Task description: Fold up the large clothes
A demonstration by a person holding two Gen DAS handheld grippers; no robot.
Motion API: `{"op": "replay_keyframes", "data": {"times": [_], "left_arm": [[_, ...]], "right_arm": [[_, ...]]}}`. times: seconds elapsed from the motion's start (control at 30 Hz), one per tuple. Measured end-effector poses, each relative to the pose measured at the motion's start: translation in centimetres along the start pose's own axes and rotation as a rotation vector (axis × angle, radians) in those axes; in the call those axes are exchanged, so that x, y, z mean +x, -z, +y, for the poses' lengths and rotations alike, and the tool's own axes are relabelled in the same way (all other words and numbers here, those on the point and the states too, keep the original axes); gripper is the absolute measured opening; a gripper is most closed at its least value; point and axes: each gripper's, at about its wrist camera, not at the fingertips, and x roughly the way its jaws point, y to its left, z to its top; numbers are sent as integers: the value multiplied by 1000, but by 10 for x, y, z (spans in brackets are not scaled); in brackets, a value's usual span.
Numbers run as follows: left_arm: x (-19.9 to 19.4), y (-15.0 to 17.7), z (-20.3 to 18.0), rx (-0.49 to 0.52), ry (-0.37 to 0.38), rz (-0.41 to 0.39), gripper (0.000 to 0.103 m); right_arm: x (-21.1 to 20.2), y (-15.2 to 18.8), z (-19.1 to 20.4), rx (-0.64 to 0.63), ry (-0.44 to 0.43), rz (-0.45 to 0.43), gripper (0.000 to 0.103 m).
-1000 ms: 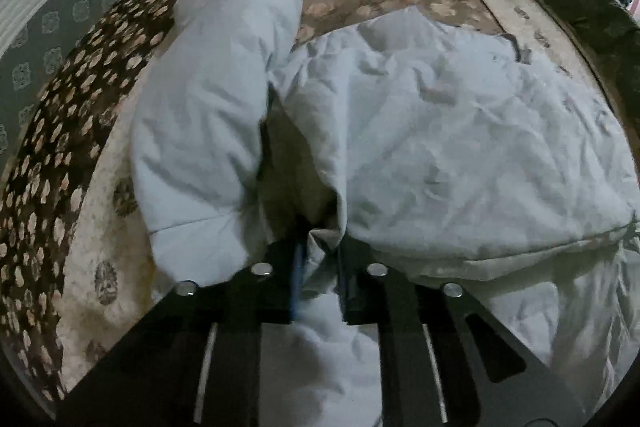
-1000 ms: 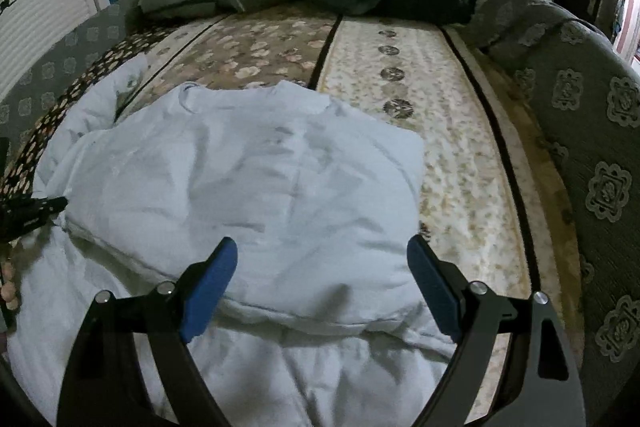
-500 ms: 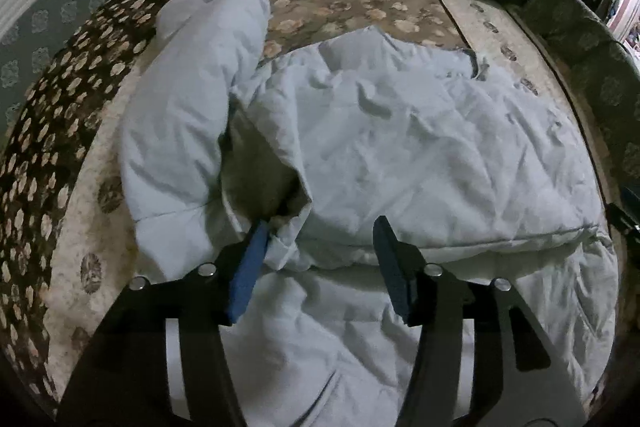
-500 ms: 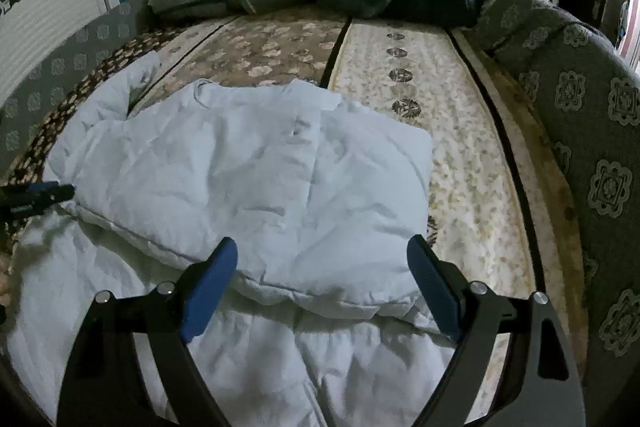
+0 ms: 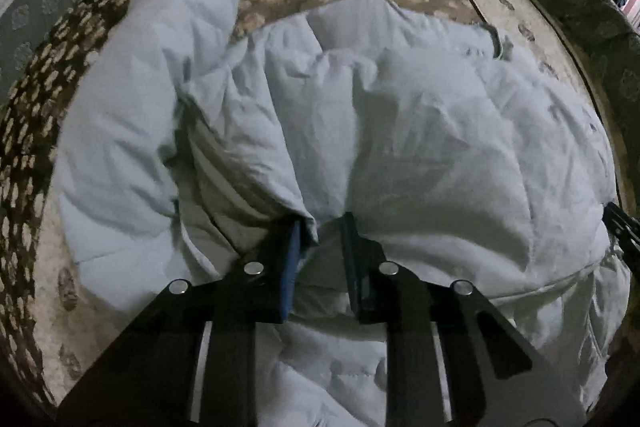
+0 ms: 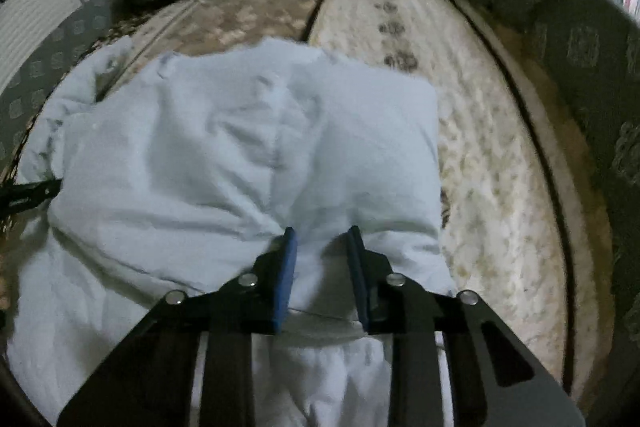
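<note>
Left wrist view shows my left gripper [image 5: 320, 227] closing on a bunched fold of the pale jacket [image 5: 420, 131]; right wrist view shows my right gripper [image 6: 320, 235] closing on the same near edge further right. The jacket lies ahead of both, across the bed [image 6: 500, 147], its long axis left to right, sleeve [image 5: 152, 87] on the left. No containers here.

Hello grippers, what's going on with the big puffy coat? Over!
Left gripper closing on pale blue coat, fabric pinched between pads. Right gripper closing on its folded edge. Coat on patterned bed. Nothing in the way.
</note>
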Motion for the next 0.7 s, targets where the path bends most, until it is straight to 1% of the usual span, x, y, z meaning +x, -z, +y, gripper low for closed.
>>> {"op": "replay_keyframes", "data": {"times": [0.07,0.17,0.2,0.33,0.43,0.53,0.57,0.6,0.63,0.67,0.7], "left_arm": [[11,-2,-1,-6,9,14,19],[18,-5,-1,-2,-3,20,20],[21,-7,-3,3,-11,19,20],[35,-12,-17,80,-75,-12,20],[37,-19,-16,72,-82,5,20],[26,-17,-11,49,-63,18,20],[18,-13,-8,46,-51,13,19],[12,-11,-9,50,-40,1,19],[0,-7,-8,62,-31,-28,23],[-6,-6,-8,67,-30,-44,30],[-16,-5,-7,67,-24,-70,35]], "right_arm": [[12,-1,-1,4,9,5,24],[26,-9,2,-7,33,15,24],[30,-11,2,-18,40,19,24],[44,-18,-4,-25,25,38,24],[47,-23,-2,-27,31,58,24],[36,-22,-1,-36,33,68,24],[27,-22,1,-50,45,64,24],[16,-21,3,-63,42,43,24],[4,-22,5,-68,26,9,24],[-7,-24,6,-71,17,-22,24],[-18,-28,8,-75,15,-54,25]]}}
